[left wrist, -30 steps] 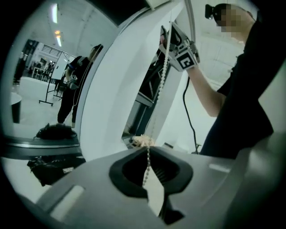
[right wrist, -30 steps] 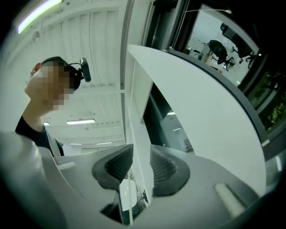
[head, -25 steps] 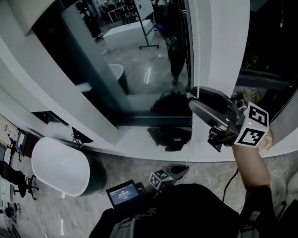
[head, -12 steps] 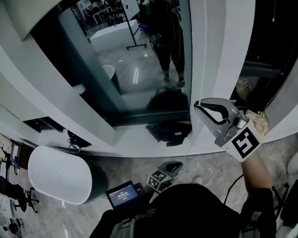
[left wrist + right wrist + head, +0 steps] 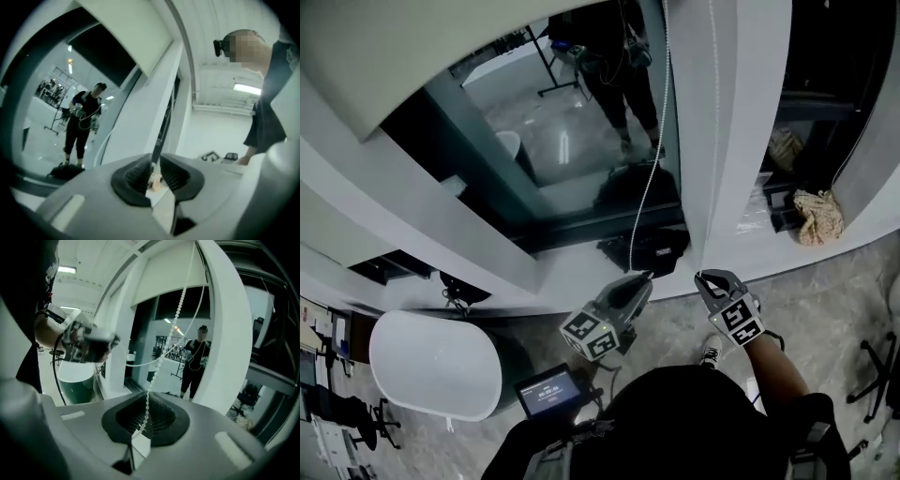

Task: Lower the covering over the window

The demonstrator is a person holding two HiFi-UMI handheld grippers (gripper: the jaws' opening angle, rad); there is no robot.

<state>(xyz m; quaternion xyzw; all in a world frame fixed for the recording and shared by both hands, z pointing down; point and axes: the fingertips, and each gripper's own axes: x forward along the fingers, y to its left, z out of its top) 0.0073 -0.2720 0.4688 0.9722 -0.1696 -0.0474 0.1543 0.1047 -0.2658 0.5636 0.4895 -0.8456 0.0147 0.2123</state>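
Note:
The pale roller blind [image 5: 412, 56] hangs over the upper part of the dark window [image 5: 572, 150]; it also shows as the blind [image 5: 126, 37] and the blind [image 5: 168, 277] in the gripper views. A white bead chain [image 5: 649, 159] drops from the top to my left gripper [image 5: 642, 278]. Its jaws are opening, and a narrow gap shows with the chain [image 5: 154, 180] still between the pads. Close to its right, my right gripper [image 5: 705, 277] is shut on the other strand of the bead chain [image 5: 161, 352], which runs down into its pads.
A white pillar [image 5: 731, 112] stands right of the window. A dark bag [image 5: 661, 248] lies on the sill. A white bathtub [image 5: 431, 366] and a small screen [image 5: 548, 389] are at the lower left. A beige cloth [image 5: 820, 216] lies at the right.
My right gripper has shut on the chain and come down from high at the right to beside the left gripper. The left gripper has moved up. The blind's edge reaches lower.

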